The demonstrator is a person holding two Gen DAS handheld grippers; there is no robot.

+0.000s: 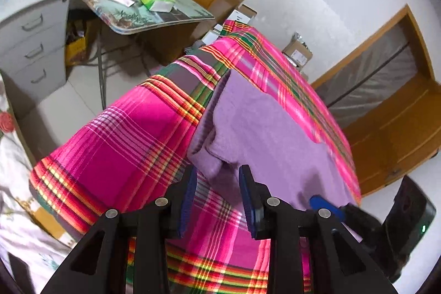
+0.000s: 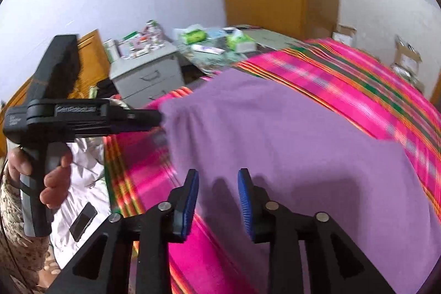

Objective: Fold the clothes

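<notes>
A purple garment (image 1: 264, 134) lies spread on a pink plaid cloth (image 1: 132, 145), and everything else sits around it. The left gripper (image 1: 217, 183) hovers just at the garment's near folded edge, its blue-padded fingers (image 1: 190, 192) apart with nothing pressed between them. Off the garment's near right corner, the right gripper (image 1: 328, 205) shows a blue pad touching the fabric. Beyond the garment's far left stands a cluttered folding table (image 1: 165, 18), with a grey drawer cabinet (image 1: 35, 37) further left.
</notes>
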